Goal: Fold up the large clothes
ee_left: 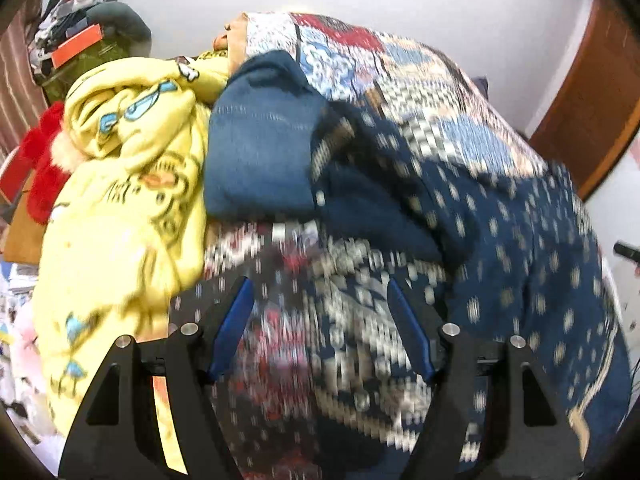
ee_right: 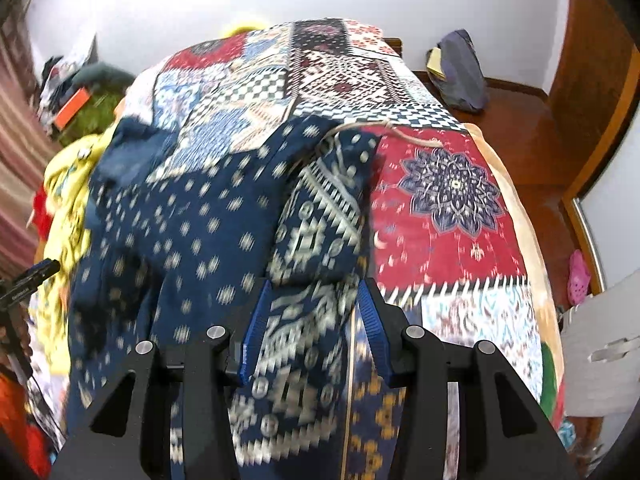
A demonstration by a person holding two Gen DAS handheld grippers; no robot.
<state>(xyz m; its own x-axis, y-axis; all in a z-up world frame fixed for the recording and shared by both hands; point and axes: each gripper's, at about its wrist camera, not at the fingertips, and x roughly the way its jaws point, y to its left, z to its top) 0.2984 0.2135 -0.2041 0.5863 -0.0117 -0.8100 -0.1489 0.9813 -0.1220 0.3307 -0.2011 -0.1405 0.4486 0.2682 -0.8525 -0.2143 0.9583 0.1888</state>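
Both tools, left tool (ee_left: 320, 328) and right tool (ee_right: 314, 332), spread over rumpled navy garment (ee_right: 192, 216); we judge folding barely begun.

On the bed, the right half of the patchwork bedspread (ee_right: 448, 216) lies bare, open room for a hand. The navy printed garment (ee_right: 192, 232) covers the middle. Left of it, a folded blue cloth (ee_left: 260, 160) and a crumpled yellow cartoon blanket (ee_left: 120, 208) crowd the edge, with red fluffy fabric (ee_left: 44, 160) beyond them.
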